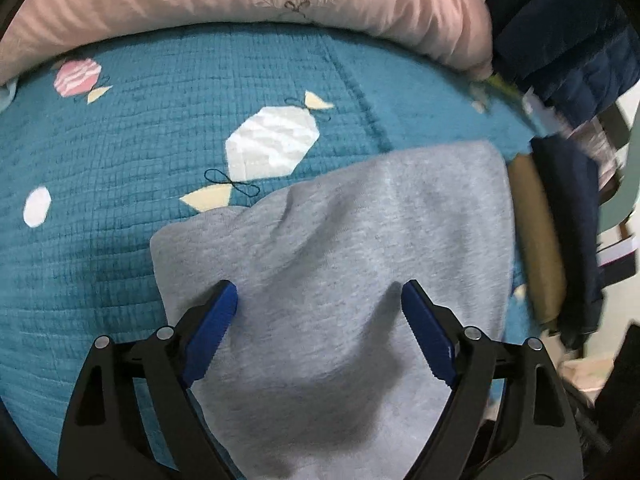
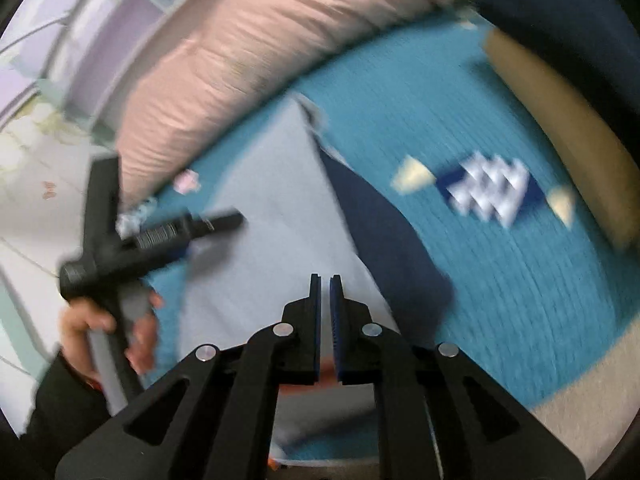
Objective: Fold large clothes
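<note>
Two hand-held grippers are working over the grey garment point(image 1: 336, 240) lying on the teal bedspread point(image 1: 120, 152): the left hand-held gripper point(image 1: 320, 304) is hovering spread wide, the right hand-held gripper point(image 2: 325, 296) nearly clenched, seemingly pinching nothing. Soft, light knit; likely best gripped at a corner.

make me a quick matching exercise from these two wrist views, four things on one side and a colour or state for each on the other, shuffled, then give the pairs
Things:
1. left gripper
2. right gripper
3. garment
4. pillow

Colour or state:
A. pink, at the far edge of the teal quilt
B. jaws spread wide over the cloth
C. grey, lying on the quilt
D. jaws nearly closed, narrow gap

Pairs: 1-B, 2-D, 3-C, 4-A
</note>
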Tool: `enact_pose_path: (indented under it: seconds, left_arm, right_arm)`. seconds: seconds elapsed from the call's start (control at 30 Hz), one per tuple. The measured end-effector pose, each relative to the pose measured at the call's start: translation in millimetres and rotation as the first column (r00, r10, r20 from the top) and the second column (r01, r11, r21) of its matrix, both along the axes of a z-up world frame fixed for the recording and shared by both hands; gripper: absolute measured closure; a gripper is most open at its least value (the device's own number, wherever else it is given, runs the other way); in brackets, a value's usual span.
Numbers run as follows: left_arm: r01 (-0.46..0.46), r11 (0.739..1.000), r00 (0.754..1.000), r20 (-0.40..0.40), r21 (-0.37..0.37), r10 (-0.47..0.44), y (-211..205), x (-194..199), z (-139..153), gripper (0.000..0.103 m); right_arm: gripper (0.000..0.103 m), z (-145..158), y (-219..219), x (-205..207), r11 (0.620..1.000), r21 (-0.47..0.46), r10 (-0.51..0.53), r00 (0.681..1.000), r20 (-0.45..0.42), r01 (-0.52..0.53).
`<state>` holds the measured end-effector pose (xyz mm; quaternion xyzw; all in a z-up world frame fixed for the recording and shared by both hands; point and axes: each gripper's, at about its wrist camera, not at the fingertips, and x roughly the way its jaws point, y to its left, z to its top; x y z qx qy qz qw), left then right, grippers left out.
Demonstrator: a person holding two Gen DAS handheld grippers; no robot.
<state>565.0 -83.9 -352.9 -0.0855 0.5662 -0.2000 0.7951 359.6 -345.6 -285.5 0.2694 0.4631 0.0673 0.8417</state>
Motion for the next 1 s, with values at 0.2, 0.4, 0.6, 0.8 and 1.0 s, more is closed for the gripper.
enact_pose_path:
  seconds: [0.2, 0.4, 0.6, 0.8, 1.0]
  left_arm:
    - [-0.064, 0.982, 0.998, 0.013, -0.178, 0.068, 34, -14, 22, 0.018]
    - [-0.112, 0.97, 0.994, -0.019, -0.214, 0.111, 62, -54, 22, 0.018]
    - [-0.188, 0.946, 0.978, -0.135, -0.263, 0.157, 71, -107, -8, 0.018]
    - [-0.209, 0.93, 0.957, -0.259, -0.303, 0.131, 52, -142, -36, 0.018]
    - [-0.237, 0.914, 0.947, -0.29, -0.329, 0.141, 36, -147, -47, 0.018]
  right_arm:
    - [0.103, -38, 6, 61, 0.996, -0.051, 0.072, 0.996, -0.056, -0.075]
    - [0.103, -60, -5, 69, 0.999, -0.006, 0.041, 0.992, -0.119, -0.042]
    - [0.044, -29, -31, 2, 0.989, 0.104, -0.103, 0.994, -0.048, 0.107]
    - [0.044, -44, -45, -67, 0.934, 0.226, -0.245, 0.957, -0.157, 0.276]
    - [0.044, -73, -54, -88, 0.82, 0.446, -0.246, 0.925, -0.291, 0.358]
